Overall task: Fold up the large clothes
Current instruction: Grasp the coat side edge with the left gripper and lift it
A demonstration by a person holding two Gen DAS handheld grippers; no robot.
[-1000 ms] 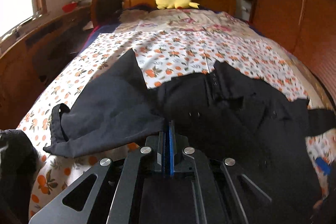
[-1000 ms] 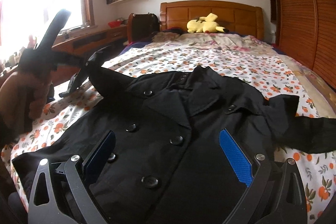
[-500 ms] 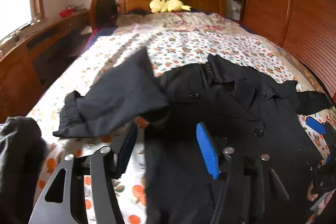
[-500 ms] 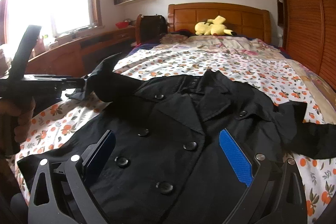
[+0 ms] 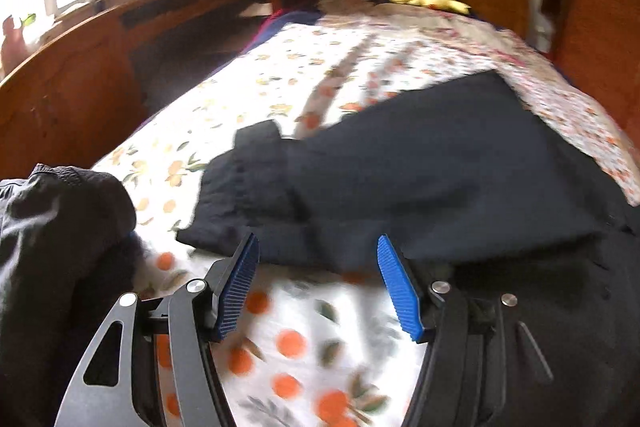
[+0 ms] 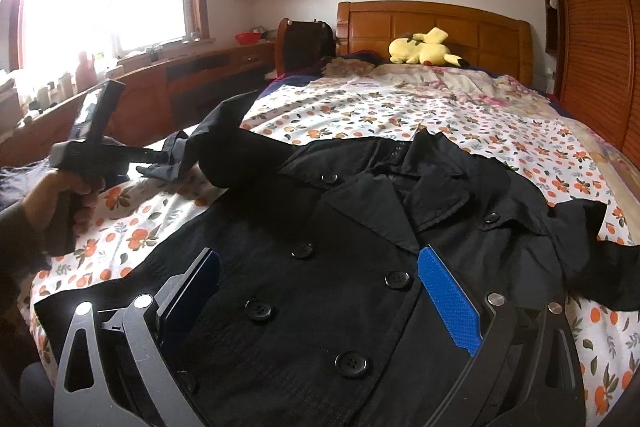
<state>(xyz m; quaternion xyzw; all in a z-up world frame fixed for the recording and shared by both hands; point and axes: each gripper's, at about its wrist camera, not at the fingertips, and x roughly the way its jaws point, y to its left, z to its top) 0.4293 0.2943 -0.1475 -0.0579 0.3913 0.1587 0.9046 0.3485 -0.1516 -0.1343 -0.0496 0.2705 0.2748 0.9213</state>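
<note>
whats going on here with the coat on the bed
A person is folding a black coat spread button-side up on a floral bedspread. The left gripper is open with nothing between its pads, just short of the coat's sleeve. The right gripper hangs open over the coat's front, gripping nothing.

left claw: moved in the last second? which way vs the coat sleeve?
Yes. The left claw, shut on the coat at first, now stands open and has pulled back toward the left edge of the bed, off the coat body; the sleeve lies ahead of it.
</note>
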